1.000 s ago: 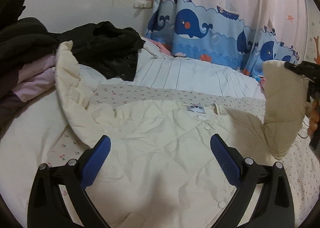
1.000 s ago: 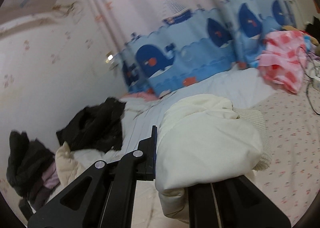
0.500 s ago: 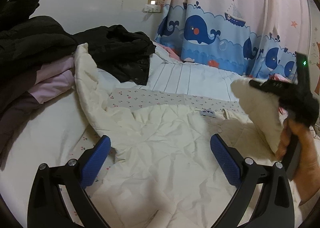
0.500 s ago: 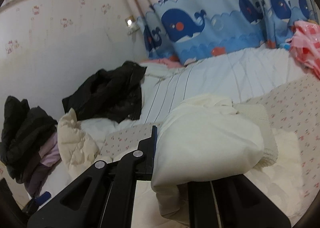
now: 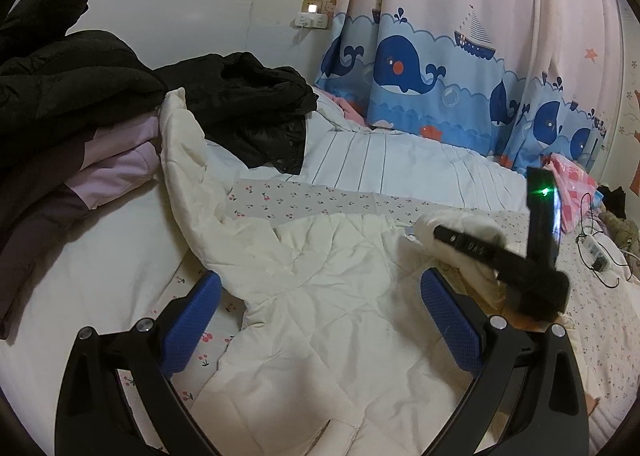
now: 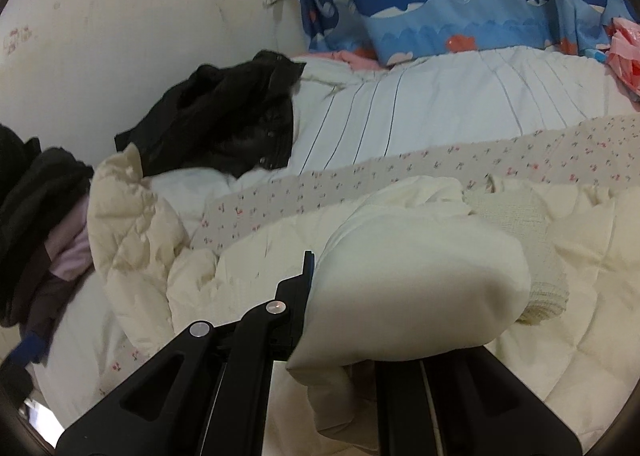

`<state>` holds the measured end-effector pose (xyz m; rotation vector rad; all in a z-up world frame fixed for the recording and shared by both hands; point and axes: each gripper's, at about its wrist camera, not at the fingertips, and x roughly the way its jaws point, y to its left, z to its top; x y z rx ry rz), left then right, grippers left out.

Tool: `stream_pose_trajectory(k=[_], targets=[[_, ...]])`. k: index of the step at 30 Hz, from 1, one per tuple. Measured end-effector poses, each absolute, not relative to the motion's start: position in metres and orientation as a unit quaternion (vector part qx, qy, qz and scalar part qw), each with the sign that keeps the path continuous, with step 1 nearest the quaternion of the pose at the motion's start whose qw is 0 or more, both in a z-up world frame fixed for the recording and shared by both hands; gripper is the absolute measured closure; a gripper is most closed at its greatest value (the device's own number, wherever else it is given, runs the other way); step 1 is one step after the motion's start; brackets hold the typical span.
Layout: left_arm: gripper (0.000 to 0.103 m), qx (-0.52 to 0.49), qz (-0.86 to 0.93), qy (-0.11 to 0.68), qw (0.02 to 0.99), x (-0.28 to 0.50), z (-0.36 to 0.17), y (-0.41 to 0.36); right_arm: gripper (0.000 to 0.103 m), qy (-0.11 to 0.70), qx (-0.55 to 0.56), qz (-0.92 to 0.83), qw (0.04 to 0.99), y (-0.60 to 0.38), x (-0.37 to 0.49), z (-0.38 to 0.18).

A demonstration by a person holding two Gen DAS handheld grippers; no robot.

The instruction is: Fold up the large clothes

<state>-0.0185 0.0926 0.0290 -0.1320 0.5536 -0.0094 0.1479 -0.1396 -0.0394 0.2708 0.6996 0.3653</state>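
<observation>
A cream quilted jacket [image 5: 320, 296] is lying spread on the bed [image 5: 80, 256], over a cherry-print sheet [image 5: 304, 196], its body wrinkled and one sleeve [image 5: 180, 160] trailing up toward the pile of dark clothes [image 5: 60, 88] at the left. The left gripper [image 5: 320, 308] is hovering just above the jacket's middle, jaws wide apart, blue pads [image 5: 192, 320] holding nothing. The right gripper [image 6: 340, 296] is clamping the other sleeve [image 6: 408, 280] of the jacket, its jaws closed on a thick cream bunch with the ribbed cuff [image 6: 536, 256] sticking out past the right side. In the left wrist view that gripper [image 5: 440, 234] is reaching in from the right, blurred, sleeve fabric wrapped around its tip, sitting low over the jacket's collar area. A black jacket [image 5: 256, 112] is lying crumpled at the head of the bed on a white striped duvet [image 5: 400, 164]. A whale-print curtain [image 5: 420, 68] is hanging behind. A wall socket [image 5: 312, 16] is glowing. A pink checked cloth [image 5: 572, 192] and cables [image 5: 596, 252] are sitting at the far right.
</observation>
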Motion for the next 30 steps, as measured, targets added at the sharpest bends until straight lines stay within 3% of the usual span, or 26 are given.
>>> stream_pose_trajectory(k=[7, 11, 16, 19, 30], targets=[[0.007, -0.065, -0.005, 0.272, 0.96, -0.018, 0.029, 0.093, 0.093, 0.36, 0.094, 0.187, 0.909, -0.123, 0.144, -0.06], [0.007, -0.065, -0.005, 0.273, 0.96, -0.018, 0.029, 0.093, 0.083, 0.375, 0.055, 0.194, 0.905, -0.108, 0.14, -0.071], [0.007, -0.066, -0.005, 0.273, 0.96, -0.019, 0.028, 0.093, 0.04, 0.384, -0.027, 0.211, 0.899, -0.075, 0.13, -0.081], [0.007, -0.074, -0.006, 0.276, 0.958, -0.018, 0.028, 0.096, 0.027, 0.383, -0.076, 0.217, 0.895, -0.056, 0.123, -0.084], [0.007, -0.095, -0.001, 0.277, 0.956, -0.018, 0.029, 0.108, 0.019, 0.376, -0.08, 0.239, 0.892, -0.053, 0.113, -0.084]])
